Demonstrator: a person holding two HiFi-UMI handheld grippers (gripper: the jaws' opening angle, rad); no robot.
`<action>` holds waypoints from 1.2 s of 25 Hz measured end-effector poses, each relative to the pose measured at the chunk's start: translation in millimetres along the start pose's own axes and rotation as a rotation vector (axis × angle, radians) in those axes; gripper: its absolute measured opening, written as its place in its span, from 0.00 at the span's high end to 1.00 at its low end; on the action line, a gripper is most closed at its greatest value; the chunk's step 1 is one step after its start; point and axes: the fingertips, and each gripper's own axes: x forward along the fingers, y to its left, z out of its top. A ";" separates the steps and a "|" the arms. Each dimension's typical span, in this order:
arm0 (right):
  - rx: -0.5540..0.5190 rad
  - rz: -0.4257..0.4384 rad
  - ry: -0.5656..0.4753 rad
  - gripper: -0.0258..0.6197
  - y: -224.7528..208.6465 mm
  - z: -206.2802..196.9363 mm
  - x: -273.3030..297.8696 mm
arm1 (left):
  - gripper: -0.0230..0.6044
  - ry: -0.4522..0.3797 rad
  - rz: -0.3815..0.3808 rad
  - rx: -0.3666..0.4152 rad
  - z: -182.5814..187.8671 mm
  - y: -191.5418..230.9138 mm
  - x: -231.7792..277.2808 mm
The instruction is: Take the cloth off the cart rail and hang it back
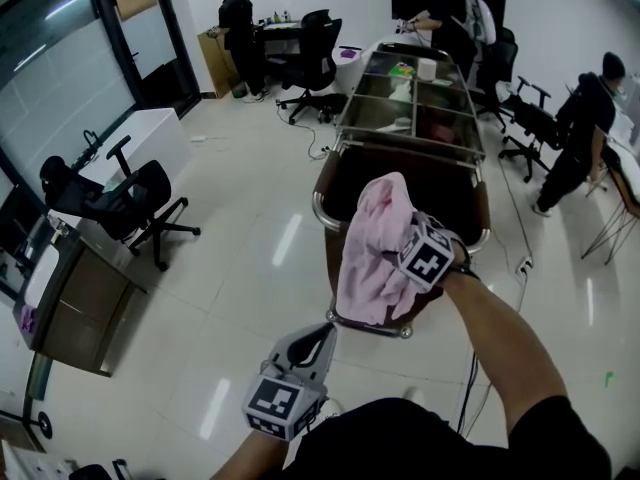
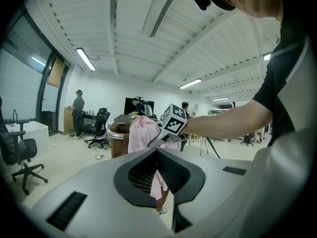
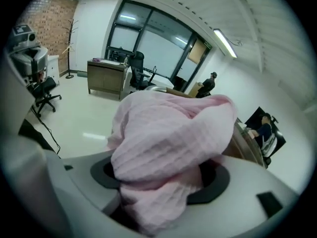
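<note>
The pink cloth (image 1: 372,253) hangs bunched in the right claw (image 1: 412,251), which is clenched on it, raised over the near end of the cart (image 1: 480,203) and its rail (image 1: 322,213). The left claw (image 1: 308,351) sits lower, pinched together on nothing. Because the cloth is wadded, it could drape unevenly over the rail and slide to the floor. A shallow bite could also let it slip early.
</note>
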 end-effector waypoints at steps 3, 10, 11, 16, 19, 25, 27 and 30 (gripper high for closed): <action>-0.013 -0.042 -0.046 0.45 -0.7 6.0 -11.8 | 0.96 -0.001 0.008 0.000 2.8 -0.5 -0.7; 0.217 -0.042 -0.265 0.63 -6.5 23.5 -51.7 | 0.96 -0.005 0.011 0.005 7.0 -4.2 2.3; 0.266 -0.038 -0.307 0.63 -9.5 24.3 -60.1 | 0.96 -0.007 0.008 0.010 8.5 -6.0 2.4; 0.417 -0.044 -0.515 0.64 -26.1 25.8 -116.3 | 0.96 -0.013 -0.001 0.032 12.9 -12.4 7.8; 0.442 -0.066 -0.618 0.65 -38.7 27.9 -162.4 | 0.96 -0.028 -0.004 0.038 19.1 -14.7 11.8; 0.479 -0.122 -0.780 0.65 -55.6 11.1 -256.5 | 0.96 -0.077 -0.029 0.035 36.7 -25.8 17.1; 0.516 -0.132 -0.831 0.65 -58.2 -3.9 -287.0 | 0.96 -0.072 -0.046 0.031 39.1 -30.3 21.3; 0.584 -0.138 -0.893 0.65 -57.0 -33.6 -327.5 | 0.96 -0.067 -0.057 0.052 36.6 -32.5 27.1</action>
